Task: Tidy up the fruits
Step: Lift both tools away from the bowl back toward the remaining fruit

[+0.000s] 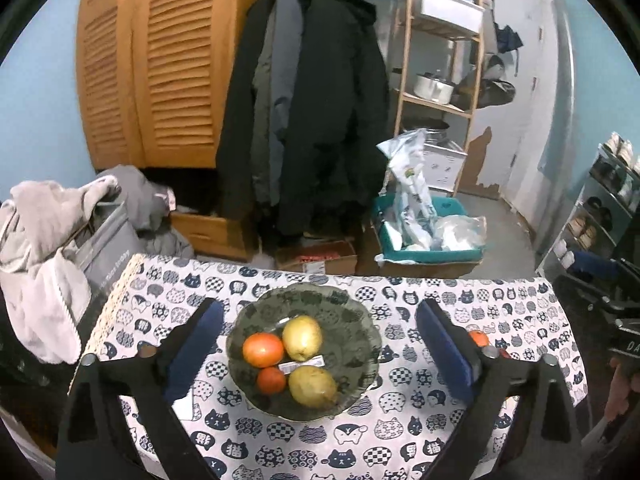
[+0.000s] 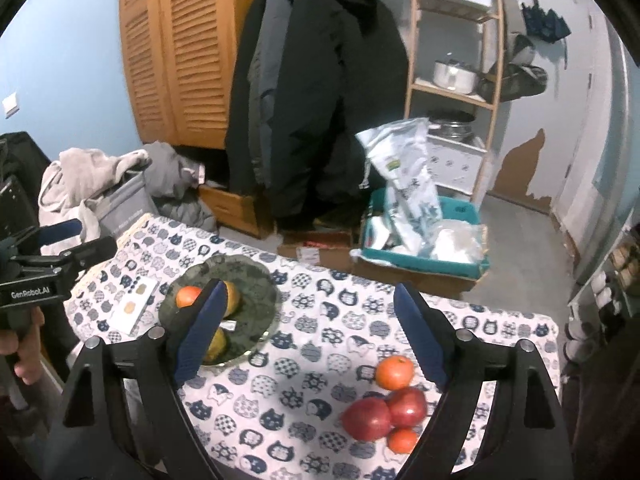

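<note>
While fingers spread wide, bowl lies between.

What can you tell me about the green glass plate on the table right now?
The green glass plate is dark, translucent and round, with a scalloped rim; the cat-print tablecloth shows through it. It lies flat on the cloth, toward the table's left side, and holds two yellow-green pears, two orange fruits and a small white label. No fingers touch it; in the right wrist view one blue finger hides part of it.

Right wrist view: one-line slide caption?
Open right gripper above cat-print tablecloth; loose apples and oranges near, glass plate beyond.
</note>
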A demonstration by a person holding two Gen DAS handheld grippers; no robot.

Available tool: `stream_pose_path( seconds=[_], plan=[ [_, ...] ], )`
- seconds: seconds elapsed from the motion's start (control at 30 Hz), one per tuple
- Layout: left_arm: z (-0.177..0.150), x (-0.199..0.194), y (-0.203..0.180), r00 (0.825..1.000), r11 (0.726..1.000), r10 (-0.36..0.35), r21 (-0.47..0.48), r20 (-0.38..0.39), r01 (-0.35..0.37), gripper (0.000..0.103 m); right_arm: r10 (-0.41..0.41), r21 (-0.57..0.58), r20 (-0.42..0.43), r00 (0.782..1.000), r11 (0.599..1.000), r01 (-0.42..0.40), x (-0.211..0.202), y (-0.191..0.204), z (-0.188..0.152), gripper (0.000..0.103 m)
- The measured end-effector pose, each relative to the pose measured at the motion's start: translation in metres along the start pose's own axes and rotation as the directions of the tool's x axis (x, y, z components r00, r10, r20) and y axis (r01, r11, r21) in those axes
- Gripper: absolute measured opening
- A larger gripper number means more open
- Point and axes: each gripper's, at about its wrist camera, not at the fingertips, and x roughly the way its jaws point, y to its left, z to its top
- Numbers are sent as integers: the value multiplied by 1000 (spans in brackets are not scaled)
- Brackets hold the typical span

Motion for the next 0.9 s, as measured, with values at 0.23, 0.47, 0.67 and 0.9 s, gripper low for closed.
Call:
stream_pose_path(
  seconds=[0.23, 0.47, 0.67, 0.9],
  plan=[
    [-3, 6, -36, 998, 997, -50, 58, -31, 52, 100, -49, 43, 30, 998, 998, 47, -22, -32, -8, 86],
    [-7, 8, -68, 995, 991, -84, 100, -54, 89, 100, -101, 92, 12, 995, 991, 99, -31, -66, -22, 86],
    [-12, 23, -94, 986, 985, -126, 103, -109, 137, 100, -123, 117, -44, 992, 985, 127, -20, -89, -38, 86],
    [-27, 48, -121, 971, 979, -145, 114, -188, 168, 100, -126, 152, -117, 985, 978, 143, 0, -111, -61, 86]
  ],
)
